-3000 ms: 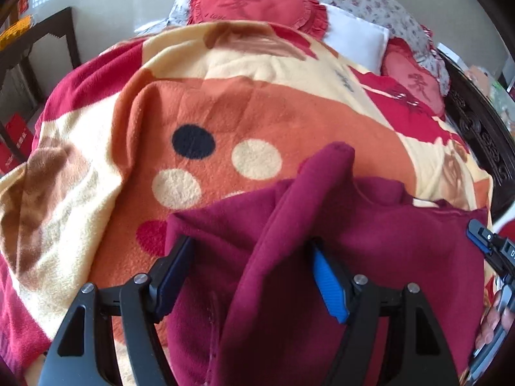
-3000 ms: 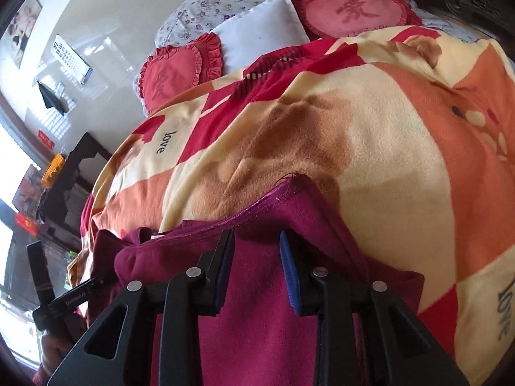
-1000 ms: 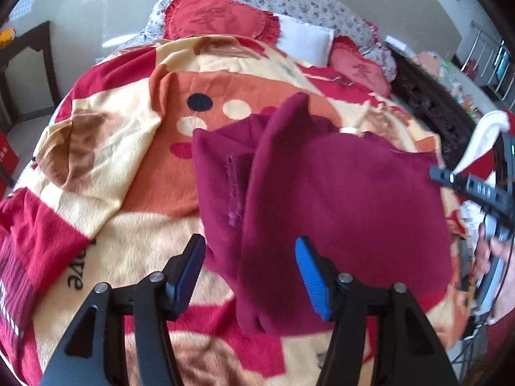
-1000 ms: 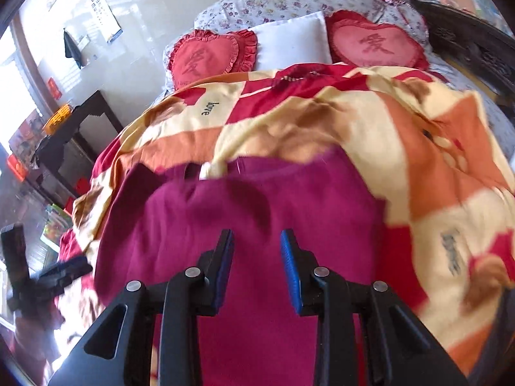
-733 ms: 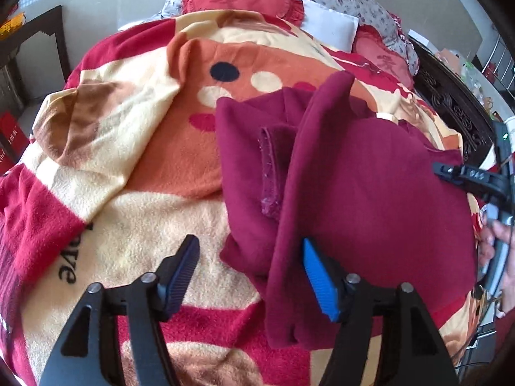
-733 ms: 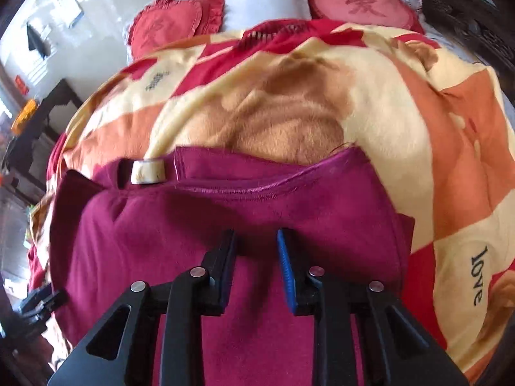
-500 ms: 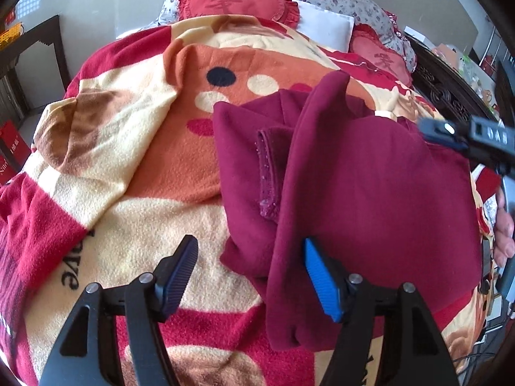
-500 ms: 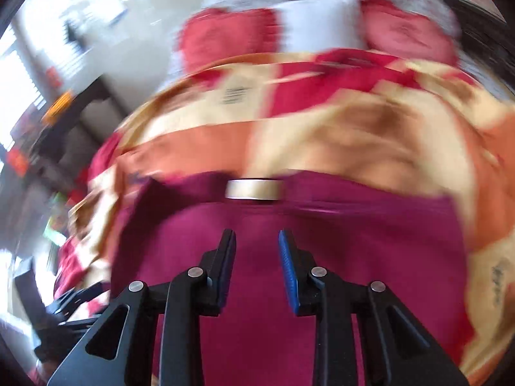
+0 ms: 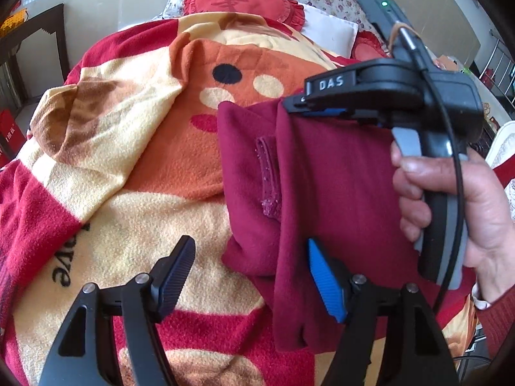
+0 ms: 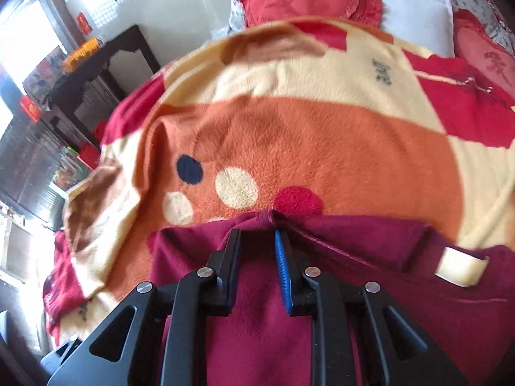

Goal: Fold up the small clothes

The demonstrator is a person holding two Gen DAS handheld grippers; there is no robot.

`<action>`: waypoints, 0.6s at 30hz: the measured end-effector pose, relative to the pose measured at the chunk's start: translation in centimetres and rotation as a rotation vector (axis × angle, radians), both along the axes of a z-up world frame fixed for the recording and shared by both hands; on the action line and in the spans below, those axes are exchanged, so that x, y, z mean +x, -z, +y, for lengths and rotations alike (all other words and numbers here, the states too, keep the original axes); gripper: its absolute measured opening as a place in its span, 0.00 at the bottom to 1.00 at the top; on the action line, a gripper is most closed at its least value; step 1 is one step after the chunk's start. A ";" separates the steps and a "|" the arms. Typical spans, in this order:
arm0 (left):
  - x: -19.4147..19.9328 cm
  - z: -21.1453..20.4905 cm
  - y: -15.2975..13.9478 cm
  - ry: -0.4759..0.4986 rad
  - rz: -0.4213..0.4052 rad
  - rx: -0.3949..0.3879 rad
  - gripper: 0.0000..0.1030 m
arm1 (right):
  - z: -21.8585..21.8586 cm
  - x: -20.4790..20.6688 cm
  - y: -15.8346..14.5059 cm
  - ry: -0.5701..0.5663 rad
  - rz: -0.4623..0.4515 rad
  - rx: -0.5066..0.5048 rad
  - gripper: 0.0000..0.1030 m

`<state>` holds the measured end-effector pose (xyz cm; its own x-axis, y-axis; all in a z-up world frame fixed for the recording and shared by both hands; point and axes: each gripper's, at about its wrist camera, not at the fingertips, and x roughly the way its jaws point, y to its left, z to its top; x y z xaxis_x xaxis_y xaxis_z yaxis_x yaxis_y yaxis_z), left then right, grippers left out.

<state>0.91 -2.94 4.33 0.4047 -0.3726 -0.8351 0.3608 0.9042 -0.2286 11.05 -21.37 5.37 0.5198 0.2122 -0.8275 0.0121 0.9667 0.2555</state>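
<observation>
A dark red garment [image 9: 334, 180] lies partly folded on the patterned blanket [image 9: 135, 148]. My left gripper [image 9: 248, 273] is open, its fingers astride the garment's lower left edge, holding nothing. My right gripper [image 9: 289, 107] reaches across from the right, shut on the garment's upper edge. In the right wrist view my right gripper [image 10: 257, 238] pinches a fold of the garment [image 10: 386, 315]; a cream neck label [image 10: 460, 268] shows to its right.
Red heart cushions [image 9: 238, 0] and a white pillow [image 9: 328, 32] lie at the bed's head. A dark wooden side table [image 10: 106, 61] stands to the left of the bed. The blanket [image 10: 322, 128] spreads wide beyond the garment.
My right gripper has swung across the garment from the right side to its upper left part, carrying the fabric edge with it. My left gripper has stayed open near the lower edge.
</observation>
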 end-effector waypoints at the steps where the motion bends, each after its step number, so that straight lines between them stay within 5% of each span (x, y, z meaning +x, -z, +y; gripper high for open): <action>1: 0.0 0.0 0.0 0.000 0.003 -0.001 0.73 | 0.2 0.1 0.2 -0.003 -0.001 -0.012 0.03; 10: 0.0 -0.1 0.2 -0.003 0.004 -0.003 0.73 | -0.7 -2.3 -2.4 -0.020 -0.026 0.014 0.04; 18: 0.2 0.0 0.3 -0.014 0.012 -0.006 0.75 | -1.5 -0.9 1.0 0.020 0.061 0.073 0.06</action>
<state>1.06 -2.98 4.01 0.4000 -0.3718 -0.8377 0.3449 0.9079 -0.2382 10.11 -22.90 4.40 0.4738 0.2632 -0.8404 0.0492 0.9449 0.3237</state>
